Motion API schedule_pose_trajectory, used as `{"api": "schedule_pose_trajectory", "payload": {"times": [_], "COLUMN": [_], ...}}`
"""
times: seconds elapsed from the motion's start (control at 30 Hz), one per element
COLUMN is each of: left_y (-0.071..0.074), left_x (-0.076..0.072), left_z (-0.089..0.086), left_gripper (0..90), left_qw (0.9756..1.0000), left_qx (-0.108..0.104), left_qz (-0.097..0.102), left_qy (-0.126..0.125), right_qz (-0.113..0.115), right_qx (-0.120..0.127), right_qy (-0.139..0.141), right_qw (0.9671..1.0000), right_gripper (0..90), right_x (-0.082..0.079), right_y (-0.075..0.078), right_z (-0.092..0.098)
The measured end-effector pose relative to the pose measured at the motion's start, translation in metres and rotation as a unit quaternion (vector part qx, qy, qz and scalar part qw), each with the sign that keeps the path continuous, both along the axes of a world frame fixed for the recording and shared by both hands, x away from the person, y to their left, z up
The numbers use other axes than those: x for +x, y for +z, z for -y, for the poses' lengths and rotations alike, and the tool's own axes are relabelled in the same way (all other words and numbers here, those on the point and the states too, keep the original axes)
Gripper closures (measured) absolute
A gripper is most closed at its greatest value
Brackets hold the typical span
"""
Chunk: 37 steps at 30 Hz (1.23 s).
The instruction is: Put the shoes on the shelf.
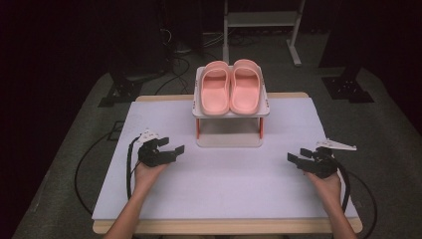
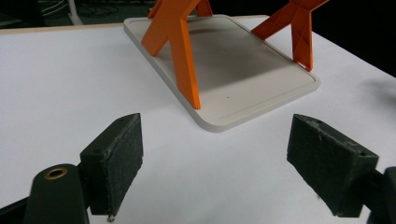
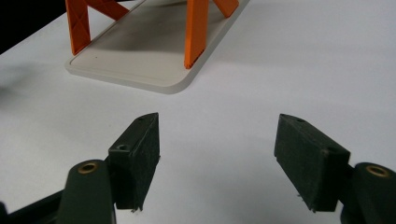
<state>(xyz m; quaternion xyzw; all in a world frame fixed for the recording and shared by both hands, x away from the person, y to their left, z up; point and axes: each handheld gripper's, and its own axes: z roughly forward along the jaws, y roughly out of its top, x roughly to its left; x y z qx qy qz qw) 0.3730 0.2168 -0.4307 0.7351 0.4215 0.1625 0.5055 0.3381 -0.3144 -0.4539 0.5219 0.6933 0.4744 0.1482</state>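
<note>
Two pink slippers [image 1: 231, 87] paired on rack [image 1: 199, 112] top shelf, table [image 1: 224, 174] far-centre | left gripper [image 1: 169, 147] near left edge, jaws wide, empty | right gripper [image 1: 297, 157] near right edge, likewise | flanking rack, likely poised for approach

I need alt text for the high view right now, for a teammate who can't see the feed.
A pair of pink slippers sits side by side on the top shelf of a small white rack with orange legs, at the far middle of a white table. Nearer the camera, the left gripper and right gripper hang open and empty, jaws pointing inward.
</note>
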Motion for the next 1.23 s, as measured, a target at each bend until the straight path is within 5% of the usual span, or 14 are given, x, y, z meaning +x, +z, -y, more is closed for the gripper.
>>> {"api": "schedule_pose_trajectory", "payload": {"times": [0.7, 1.0, 1.23], "left_y": [-0.018, -0.029, -0.028], "left_x": [-0.020, -0.039, -0.049], "left_z": [-0.003, -0.006, -0.012], "left_gripper": [12.2, 11.3, 10.5], "left_qw": [0.9999, 0.9999, 1.0000], "left_qx": [0.004, 0.002, 0.004], "left_qz": [-0.007, -0.010, 0.001], "left_qy": [-0.005, -0.008, -0.002], "right_qz": [-0.008, 0.004, 0.023], "right_qx": [0.011, -0.010, -0.004], "right_qy": [-0.011, -0.007, -0.008], "right_qw": [0.9999, 0.9999, 0.9997], "right_gripper": [26.9, 25.4, 25.2], "right_x": [-0.031, -0.051, -0.065], "right_y": [-0.019, -0.023, -0.017], "right_z": [0.012, 0.010, 0.011]}}
